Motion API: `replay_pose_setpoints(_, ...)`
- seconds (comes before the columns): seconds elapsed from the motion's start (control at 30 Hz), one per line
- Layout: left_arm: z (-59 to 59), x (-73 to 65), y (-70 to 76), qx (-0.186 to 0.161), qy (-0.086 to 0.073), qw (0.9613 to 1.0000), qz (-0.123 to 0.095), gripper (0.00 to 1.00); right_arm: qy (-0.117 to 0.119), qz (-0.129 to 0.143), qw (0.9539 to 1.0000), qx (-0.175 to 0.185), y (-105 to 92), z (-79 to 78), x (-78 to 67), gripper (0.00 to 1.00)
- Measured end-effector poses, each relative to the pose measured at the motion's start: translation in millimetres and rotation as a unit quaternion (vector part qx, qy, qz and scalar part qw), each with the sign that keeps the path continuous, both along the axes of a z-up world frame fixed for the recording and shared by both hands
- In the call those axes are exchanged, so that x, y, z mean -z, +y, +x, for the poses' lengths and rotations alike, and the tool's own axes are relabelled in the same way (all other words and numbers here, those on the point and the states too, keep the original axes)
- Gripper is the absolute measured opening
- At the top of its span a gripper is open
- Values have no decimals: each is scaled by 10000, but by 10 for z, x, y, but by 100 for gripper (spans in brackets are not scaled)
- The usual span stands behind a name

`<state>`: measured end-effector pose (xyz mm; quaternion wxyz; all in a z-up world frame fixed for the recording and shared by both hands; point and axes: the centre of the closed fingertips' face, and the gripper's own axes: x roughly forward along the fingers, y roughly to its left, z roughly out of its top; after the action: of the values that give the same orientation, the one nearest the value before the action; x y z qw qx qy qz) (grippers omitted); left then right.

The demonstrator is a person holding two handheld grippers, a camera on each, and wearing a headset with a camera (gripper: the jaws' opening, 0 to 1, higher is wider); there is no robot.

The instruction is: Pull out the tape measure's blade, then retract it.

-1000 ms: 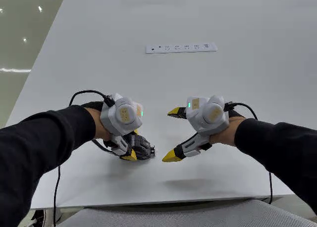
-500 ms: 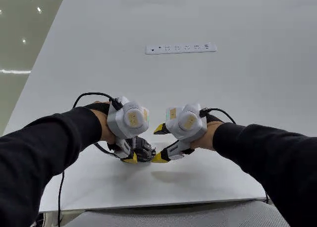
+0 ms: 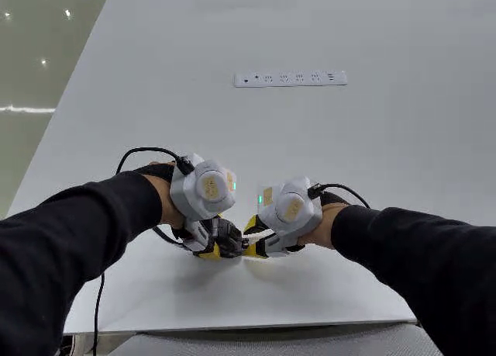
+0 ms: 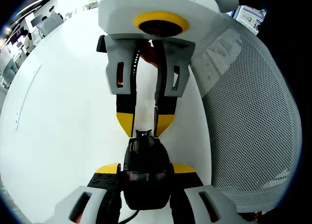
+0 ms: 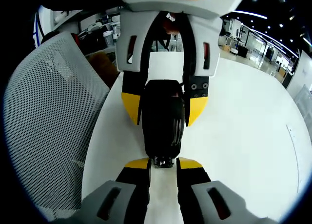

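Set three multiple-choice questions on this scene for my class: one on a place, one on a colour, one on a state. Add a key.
1. Where does the power strip lie?
A. on the far part of the table, away from the person
B. at the near edge
C. on the floor

2. What colour is the tape measure?
A. red
B. black
C. white

3. What state is the left gripper in?
A. wide open, holding nothing
B. shut on the tape measure
C. shut on a cable

Key: 1 A, the head view shows the strip well beyond the work. 2 B, its case is black in both gripper views. 3 B, its fingers press the case from both sides.
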<state>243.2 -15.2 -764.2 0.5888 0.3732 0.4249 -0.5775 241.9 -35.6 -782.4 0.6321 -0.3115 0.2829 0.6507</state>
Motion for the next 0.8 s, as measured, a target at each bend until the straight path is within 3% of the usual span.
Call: replay_pose_setpoints(0.8,-3,-5,9,-116,105,9999,-73,34,223,-178,9996,12,-32,-3,71,8)
